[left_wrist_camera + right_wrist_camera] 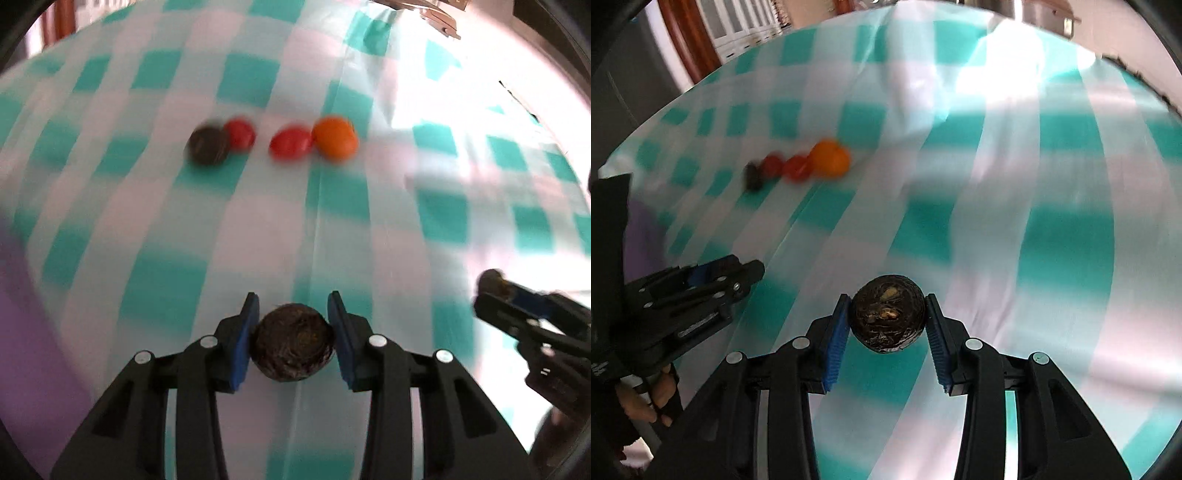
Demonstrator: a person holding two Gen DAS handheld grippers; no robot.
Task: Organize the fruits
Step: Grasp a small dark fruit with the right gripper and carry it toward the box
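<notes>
My left gripper (pixel 293 299) is shut on a dark wrinkled round fruit (pixel 293 341), both blue pads against its sides. In the right wrist view my right gripper (pixel 887 297) is shut on a second dark round fruit (pixel 888 314), held above the checked cloth. Further off on the cloth lies a row: a dark fruit (pixel 207 144), two red fruits (pixel 240 134) (pixel 291 142) and an orange one (pixel 336 138). The same row shows blurred in the right wrist view, ending in the orange fruit (pixel 829 157). Each view catches the other gripper at its edge: the right gripper (pixel 491 288), the left gripper (pixel 753 269).
A teal-and-white checked tablecloth (pixel 177 280) covers the table. A purple patch (pixel 22 295) shows at the left edge and a metal object (pixel 443 22) at the far right corner. A hand (pixel 646 402) holds the left gripper's handle. A wooden frame (pixel 690 37) stands beyond the table.
</notes>
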